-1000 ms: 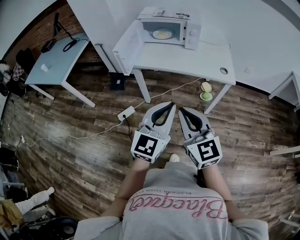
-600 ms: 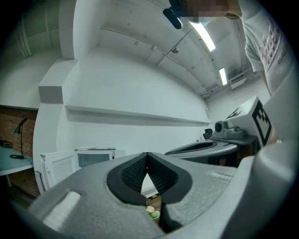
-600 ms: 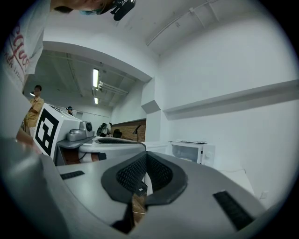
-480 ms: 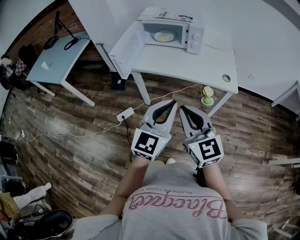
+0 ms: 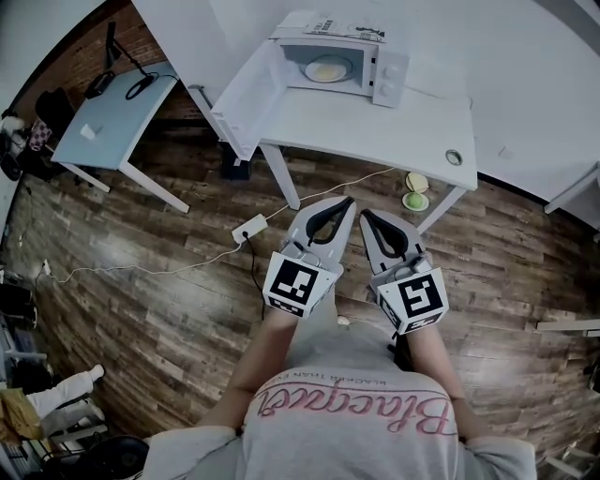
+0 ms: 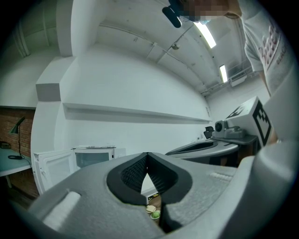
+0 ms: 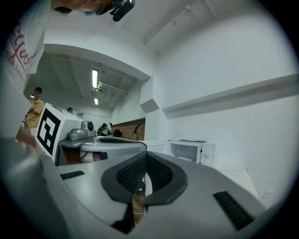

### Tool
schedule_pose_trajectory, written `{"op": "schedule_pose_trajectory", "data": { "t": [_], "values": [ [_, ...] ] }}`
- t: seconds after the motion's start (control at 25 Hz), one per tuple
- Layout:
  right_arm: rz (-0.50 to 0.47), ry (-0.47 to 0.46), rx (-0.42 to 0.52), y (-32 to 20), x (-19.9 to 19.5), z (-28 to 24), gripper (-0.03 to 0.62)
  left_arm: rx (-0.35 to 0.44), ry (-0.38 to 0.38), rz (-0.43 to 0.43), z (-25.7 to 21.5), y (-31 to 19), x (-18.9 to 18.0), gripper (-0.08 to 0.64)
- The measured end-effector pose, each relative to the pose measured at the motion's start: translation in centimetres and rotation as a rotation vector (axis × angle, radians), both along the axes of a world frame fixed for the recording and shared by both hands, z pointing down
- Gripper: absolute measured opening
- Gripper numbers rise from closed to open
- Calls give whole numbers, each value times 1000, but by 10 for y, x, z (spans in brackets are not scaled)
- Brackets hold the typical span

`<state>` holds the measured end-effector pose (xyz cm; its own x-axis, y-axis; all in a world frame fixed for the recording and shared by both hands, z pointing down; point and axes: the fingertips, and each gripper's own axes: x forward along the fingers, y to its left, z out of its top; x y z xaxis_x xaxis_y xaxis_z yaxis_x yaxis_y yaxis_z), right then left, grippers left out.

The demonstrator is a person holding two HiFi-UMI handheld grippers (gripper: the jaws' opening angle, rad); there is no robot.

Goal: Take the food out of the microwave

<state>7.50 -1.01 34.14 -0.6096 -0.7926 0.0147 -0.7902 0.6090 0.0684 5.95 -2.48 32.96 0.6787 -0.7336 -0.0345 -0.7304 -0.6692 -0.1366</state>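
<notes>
Yellowish food (image 5: 325, 69) lies inside the open microwave (image 5: 386, 67) on the white counter (image 5: 375, 131), well beyond the left claw (image 5: 348, 201) and right claw (image 5: 365, 215), both closed and empty, side by side above the wooden floor (image 5: 141, 281)

Pink script across the person's shirt (image 5: 354, 415) — upside down, seemingly "Blacque…" — smaller print beside it unreadable.

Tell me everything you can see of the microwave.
The microwave is a white box at the back left of the white table, near the wall. Its door stands wide open to the left. Inside lies a plate of pale yellow food. Two knobs sit on its right front panel, and printed paper lies on top.
</notes>
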Motion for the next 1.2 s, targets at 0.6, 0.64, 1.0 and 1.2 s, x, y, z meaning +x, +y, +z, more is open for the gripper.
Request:
{"op": "schedule_pose_trajectory", "data": {
  "t": [0.6, 0.64, 1.0, 1.2],
  "values": [
    [63, -6, 12, -68, 2, -3, 9, 5, 16, 34, -1, -67, -6, 3],
    [67, -9, 13, -74, 1, -3, 9, 9, 14, 39, -2, -73, -7, 3],
    [84, -23, 7, -134, -9, -7, 9, 2, 21, 43, -5, -136, -19, 3],
    [78, -14, -22, -167, -18, 2, 9, -9, 26, 49, 0, -167, -24, 3]
  ]
}}
